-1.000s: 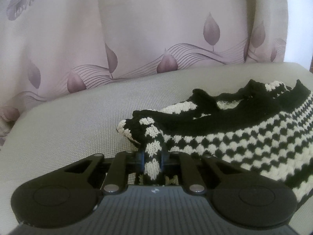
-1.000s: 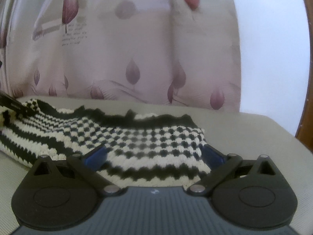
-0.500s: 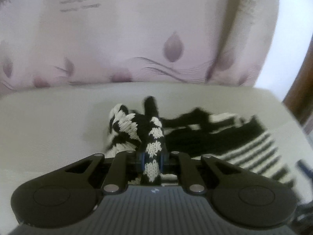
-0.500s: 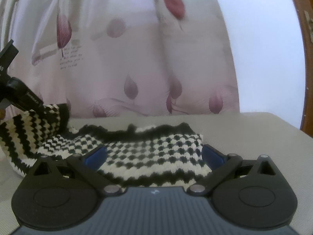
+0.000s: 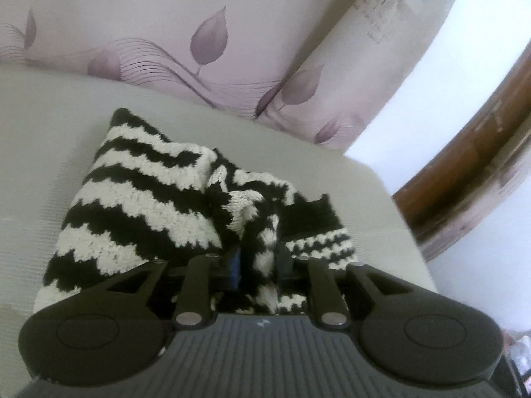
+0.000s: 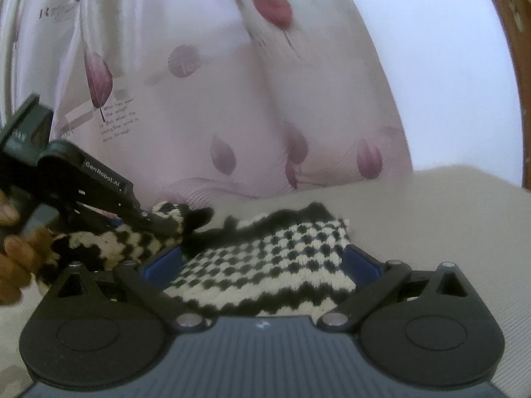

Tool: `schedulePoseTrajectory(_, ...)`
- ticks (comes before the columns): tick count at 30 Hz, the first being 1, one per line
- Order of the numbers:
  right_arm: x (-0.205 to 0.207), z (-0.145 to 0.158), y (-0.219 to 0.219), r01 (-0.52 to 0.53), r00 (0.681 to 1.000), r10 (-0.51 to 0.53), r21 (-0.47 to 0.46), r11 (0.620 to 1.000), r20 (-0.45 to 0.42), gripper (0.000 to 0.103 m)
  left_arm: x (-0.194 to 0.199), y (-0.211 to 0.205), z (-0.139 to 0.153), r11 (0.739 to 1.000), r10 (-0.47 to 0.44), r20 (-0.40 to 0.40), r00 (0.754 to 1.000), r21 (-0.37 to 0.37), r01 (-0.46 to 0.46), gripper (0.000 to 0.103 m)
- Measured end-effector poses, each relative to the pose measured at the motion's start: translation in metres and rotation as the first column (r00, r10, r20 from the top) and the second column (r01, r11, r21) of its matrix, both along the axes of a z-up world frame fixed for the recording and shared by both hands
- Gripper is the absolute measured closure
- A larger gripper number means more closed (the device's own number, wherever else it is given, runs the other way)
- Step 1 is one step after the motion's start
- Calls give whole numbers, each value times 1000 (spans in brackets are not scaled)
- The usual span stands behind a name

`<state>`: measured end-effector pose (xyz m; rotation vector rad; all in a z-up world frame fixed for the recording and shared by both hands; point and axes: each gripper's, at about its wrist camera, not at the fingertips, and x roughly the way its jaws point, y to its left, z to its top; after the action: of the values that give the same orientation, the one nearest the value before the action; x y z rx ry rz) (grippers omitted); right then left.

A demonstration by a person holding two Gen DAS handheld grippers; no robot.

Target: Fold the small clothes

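Observation:
A black and white knitted garment (image 5: 146,205) lies on a pale grey cushion (image 5: 49,126). My left gripper (image 5: 260,258) is shut on a strip of its edge and holds that part folded over towards the right side. In the right wrist view the same garment (image 6: 265,265) lies flat between the spread blue pads (image 6: 164,262) of my right gripper (image 6: 262,262), which is open and holds nothing. The left gripper (image 6: 156,222) shows there at the left, carrying the pinched knit above the flat part.
A pink curtain with leaf prints (image 6: 232,116) hangs behind the cushion. A brown wooden frame (image 5: 471,152) stands at the right, past the cushion's edge (image 5: 391,192). A white wall (image 6: 431,66) is behind.
My left gripper has carried the pinched edge to the right, over the flat part of the garment, and turned. My right gripper has stayed open over the garment's right part.

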<state>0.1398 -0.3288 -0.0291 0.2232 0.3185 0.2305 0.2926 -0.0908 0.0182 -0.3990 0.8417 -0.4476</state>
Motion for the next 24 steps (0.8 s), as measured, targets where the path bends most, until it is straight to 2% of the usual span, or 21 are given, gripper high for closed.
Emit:
schedulePoseTrajectory(3,-1,5,-4,-92,996,93,78,993,-4,0,-4,7,-1,984,-76,-5,997,-162,74,78)
schedulePoseTrajectory(6,5,15,-7,-171,984,179,211,962,-19,0,-15,5,7,986,-91,60,994,-136,98,76)
schedulePoseTrajectory(8,14,22,-8,-215,971,235,292,932,-37,0,-27,11,18,976,-97,120,988,-183,118,76)
schedulePoseTrajectory(9,19,25,-6,-231,965,258,317,920,-44,0,-35,15,27,976,-92,166,982,-179,122,73)
schedulePoseTrajectory(11,28,27,-3,-267,949,309,364,892,-61,0,-55,28,43,984,-60,272,960,-143,102,55)
schedulePoseTrajectory(12,34,27,-1,-275,941,329,394,877,-75,0,-62,32,47,988,-43,302,952,-127,84,40)
schedulePoseTrajectory(13,42,26,1,-271,936,339,427,863,-91,0,-71,40,50,994,-25,338,941,-93,60,34)
schedulePoseTrajectory(15,59,18,4,-243,926,353,504,829,-135,0,-83,50,49,1000,-19,390,921,-7,24,32)
schedulePoseTrajectory(16,67,13,5,-217,921,353,539,814,-163,0,-89,54,44,1000,-18,393,920,25,9,32)
schedulePoseTrajectory(19,92,-2,10,-158,900,371,621,768,-228,0,-100,63,24,999,-35,367,930,47,19,34)
schedulePoseTrajectory(20,97,-6,12,-139,898,363,624,769,-248,0,-104,63,18,998,-41,362,931,57,22,34)
schedulePoseTrajectory(23,109,-16,23,-129,878,382,624,771,-290,13,-122,66,3,996,-79,376,923,62,60,34)
schedulePoseTrajectory(24,111,-18,28,-136,872,391,621,772,-295,14,-126,66,0,995,-90,384,919,63,72,34)
